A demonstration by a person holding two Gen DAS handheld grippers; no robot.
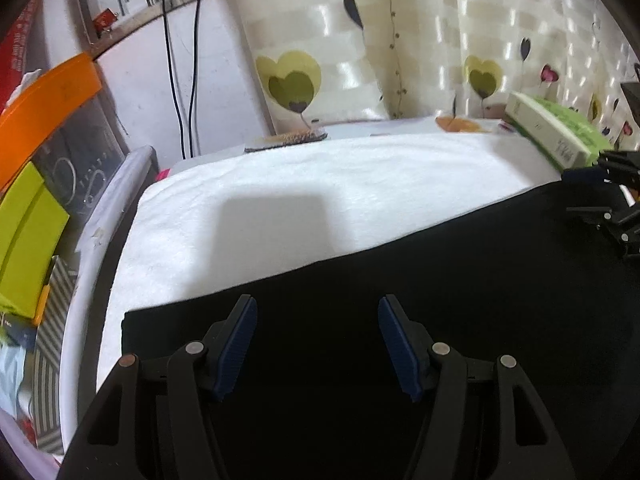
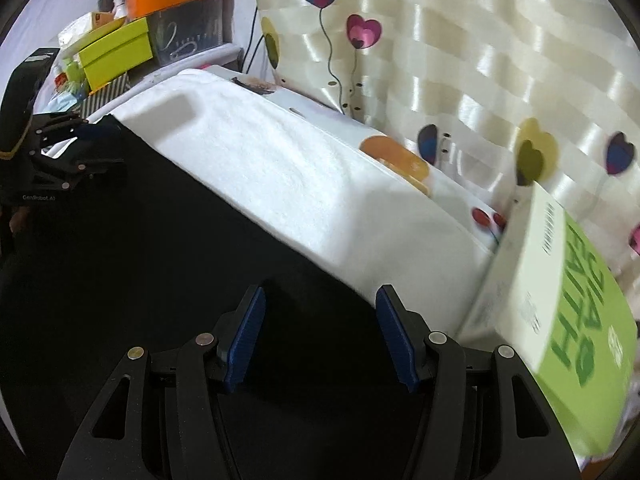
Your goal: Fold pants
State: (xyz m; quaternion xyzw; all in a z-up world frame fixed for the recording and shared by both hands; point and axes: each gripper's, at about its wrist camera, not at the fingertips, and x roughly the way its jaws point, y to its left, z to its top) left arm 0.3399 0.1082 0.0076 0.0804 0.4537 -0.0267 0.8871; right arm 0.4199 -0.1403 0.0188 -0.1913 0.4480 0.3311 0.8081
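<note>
L claw (image 1: 318,344): mine, wide, nothing gripped, over pants.
R claw (image 2: 320,334): wide too, empty.
Pants (image 1: 400,300): black, flat on white towel (image 1: 280,204); towel shows toward 12.
Box (image 2: 568,312): green/white, 3 o'clock of R claw.

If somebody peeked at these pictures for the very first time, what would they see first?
Probably the big black pants spread flat over the white fluffy towel, because dark on bright stands out. Next, the left tool and right tool, each open with blue pads, hanging just over the pants. Behind it all is a shiny curtain with colourful hearts, and a pale box with green lettering sits at the right.
</note>
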